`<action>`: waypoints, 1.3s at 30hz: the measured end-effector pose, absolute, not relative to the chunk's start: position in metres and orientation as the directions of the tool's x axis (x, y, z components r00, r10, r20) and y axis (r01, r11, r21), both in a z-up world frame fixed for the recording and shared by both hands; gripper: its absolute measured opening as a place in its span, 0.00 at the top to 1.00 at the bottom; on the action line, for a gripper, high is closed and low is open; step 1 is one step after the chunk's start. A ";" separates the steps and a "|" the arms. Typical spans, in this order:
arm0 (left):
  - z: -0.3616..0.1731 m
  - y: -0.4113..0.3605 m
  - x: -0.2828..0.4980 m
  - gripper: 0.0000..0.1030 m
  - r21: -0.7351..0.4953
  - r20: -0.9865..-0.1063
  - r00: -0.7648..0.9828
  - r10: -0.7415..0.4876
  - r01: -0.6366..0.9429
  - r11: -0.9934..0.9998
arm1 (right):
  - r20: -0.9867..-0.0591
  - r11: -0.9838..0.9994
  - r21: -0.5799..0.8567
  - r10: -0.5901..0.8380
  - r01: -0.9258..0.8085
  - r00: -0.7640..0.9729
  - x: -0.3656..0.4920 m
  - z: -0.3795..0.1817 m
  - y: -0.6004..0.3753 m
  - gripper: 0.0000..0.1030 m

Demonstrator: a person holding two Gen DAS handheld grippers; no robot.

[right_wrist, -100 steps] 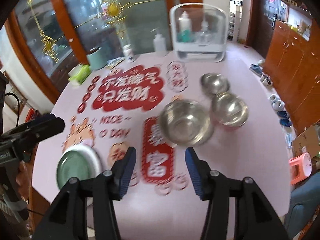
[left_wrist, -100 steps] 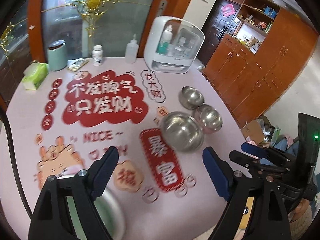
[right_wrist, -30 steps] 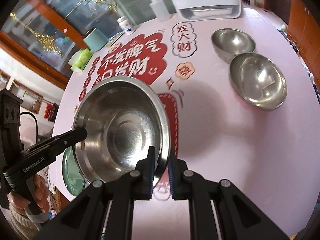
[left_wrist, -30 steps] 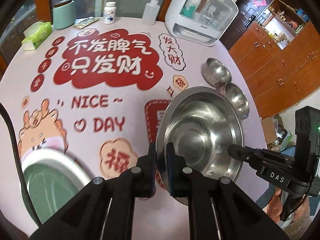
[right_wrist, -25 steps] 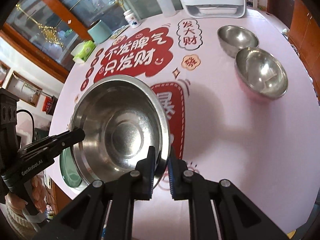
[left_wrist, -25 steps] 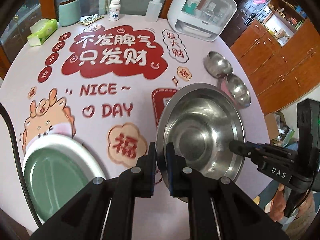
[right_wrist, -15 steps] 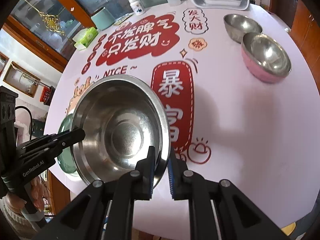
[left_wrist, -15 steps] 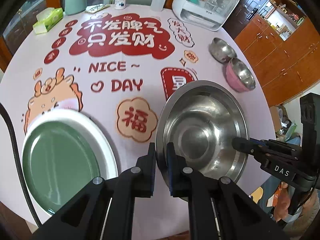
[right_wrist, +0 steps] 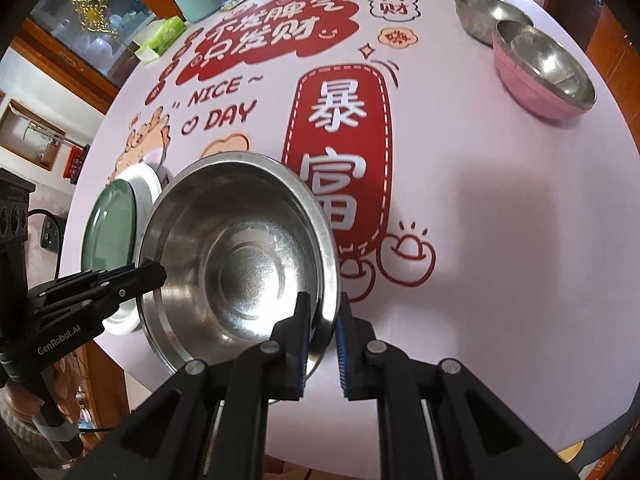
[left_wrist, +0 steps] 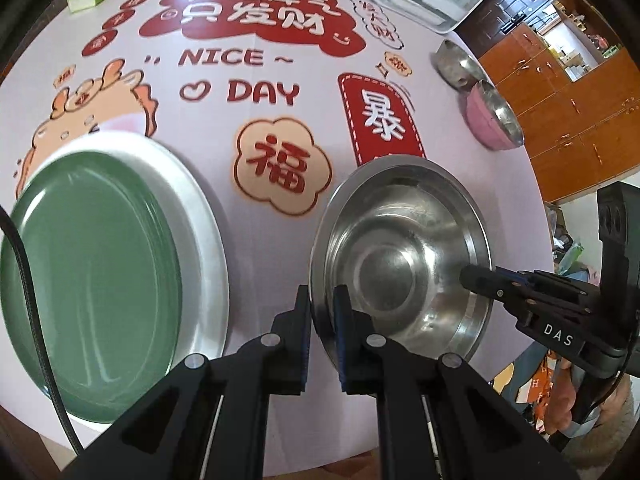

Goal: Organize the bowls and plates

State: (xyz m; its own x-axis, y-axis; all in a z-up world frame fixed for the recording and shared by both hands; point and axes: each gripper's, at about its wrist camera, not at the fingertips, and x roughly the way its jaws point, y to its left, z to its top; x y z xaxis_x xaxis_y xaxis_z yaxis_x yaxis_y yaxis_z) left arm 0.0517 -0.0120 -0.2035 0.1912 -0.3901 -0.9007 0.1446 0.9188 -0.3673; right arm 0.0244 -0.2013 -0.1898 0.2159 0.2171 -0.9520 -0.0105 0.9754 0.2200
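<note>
Pointing steeply down at the round table covered in a pale pink printed cloth (left_wrist: 256, 240), both black two-finger grippers clamp opposite sides of one large shiny stainless-steel bowl (left_wrist: 400, 264). The left gripper (left_wrist: 322, 332) has its blue-padded jaws pinched on the bowl's left rim, one finger outside the wall and one inside, with the bowl spreading out to the right of it in the left wrist view. The right gripper (right_wrist: 322, 332) grips the bowl's right rim the same way, its jaws nearly together on the thin metal, and the bowl (right_wrist: 236, 264) spreads to the left of it in the right wrist view. Each gripper's fingers reach into the other camera's picture from the far side of the bowl, touching the opposite rim. Part of a hand wrapped round a gripper handle shows at the lower edge of each view.

The bowl hangs upright, open side up, over the near edge of the table, partly past that edge. Just beside it on the left lies a round green plate with a white rim (left_wrist: 92, 280), flat on the cloth near the table's near-left edge; in the right wrist view the bowl's rim overlaps the plate (right_wrist: 108, 232). Well apart, by the far-right edge, stand a pink-sided steel bowl (right_wrist: 544, 76) and, touching it on the far side, a smaller plain steel bowl (right_wrist: 484, 12).
</note>
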 end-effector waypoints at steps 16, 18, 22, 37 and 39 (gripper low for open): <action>-0.220 -0.020 0.054 0.92 -0.371 -0.908 0.153 -0.391 0.144 0.918 | -0.964 0.980 0.197 0.194 -0.003 0.184 0.026 -0.203 -0.204 0.89; -0.220 -0.021 0.054 0.91 -0.367 -0.910 0.149 -0.388 0.147 0.918 | -0.965 0.982 0.188 0.187 -0.010 0.186 0.027 -0.202 -0.203 0.89; -0.220 -0.023 0.054 0.86 -0.358 -0.914 0.142 -0.380 0.158 0.920 | -0.968 0.984 0.178 0.177 -0.013 0.176 0.030 -0.203 -0.202 0.88; -0.189 -0.016 0.057 0.49 -0.301 -0.911 0.236 -0.338 0.179 0.937 | -0.964 0.986 0.164 0.161 -0.005 0.211 0.026 -0.186 -0.205 0.71; -0.183 -0.016 0.056 0.49 -0.297 -0.908 0.248 -0.338 0.188 0.936 | -0.962 0.986 0.164 0.161 -0.002 0.220 0.024 -0.182 -0.205 0.71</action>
State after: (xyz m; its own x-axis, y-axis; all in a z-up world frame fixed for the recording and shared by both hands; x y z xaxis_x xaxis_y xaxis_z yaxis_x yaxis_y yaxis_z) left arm 0.0557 -0.0161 -0.1833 0.2484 -0.3381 -0.9078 0.1876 0.9362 -0.2973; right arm 0.0237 -0.2052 -0.1816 0.2196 0.1607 -0.9623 -0.0022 0.9864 0.1642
